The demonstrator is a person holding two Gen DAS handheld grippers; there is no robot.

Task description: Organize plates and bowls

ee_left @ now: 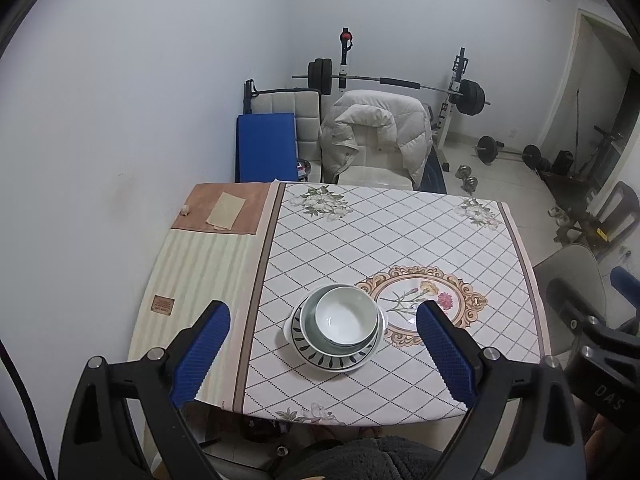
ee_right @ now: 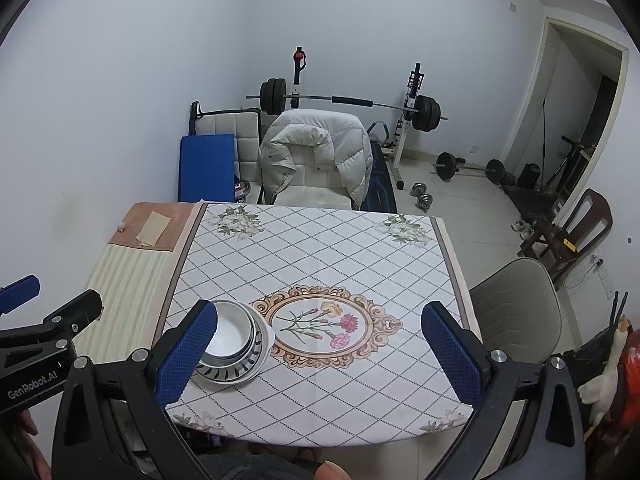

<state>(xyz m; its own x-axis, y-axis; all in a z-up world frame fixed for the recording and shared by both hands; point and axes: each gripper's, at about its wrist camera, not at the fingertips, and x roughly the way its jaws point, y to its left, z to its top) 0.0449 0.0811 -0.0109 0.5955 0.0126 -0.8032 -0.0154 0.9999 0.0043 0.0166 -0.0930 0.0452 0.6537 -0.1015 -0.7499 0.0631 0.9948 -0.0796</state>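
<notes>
A white bowl point(ee_left: 346, 319) sits nested in a larger pale bowl point(ee_left: 310, 322), on a white plate with a dark leaf-pattern rim point(ee_left: 320, 358). The stack stands on the table point(ee_left: 360, 240), near its front left. My left gripper point(ee_left: 322, 354) is open and empty, held above and in front of the stack. My right gripper point(ee_right: 320, 354) is open and empty, to the right of the stack, which shows in the right wrist view point(ee_right: 232, 344) partly behind the left finger point(ee_right: 188, 356). The left gripper's body point(ee_right: 44, 344) shows at that view's left edge.
The table wears a diamond-pattern floral cloth with an oval flower motif point(ee_right: 324, 324). A brown mat with a folded paper point(ee_left: 225, 210) lies at the back left. A chair with a white jacket point(ee_left: 376, 140) stands behind, a grey chair point(ee_right: 516, 312) at the right, a barbell rack point(ee_left: 400, 84) beyond.
</notes>
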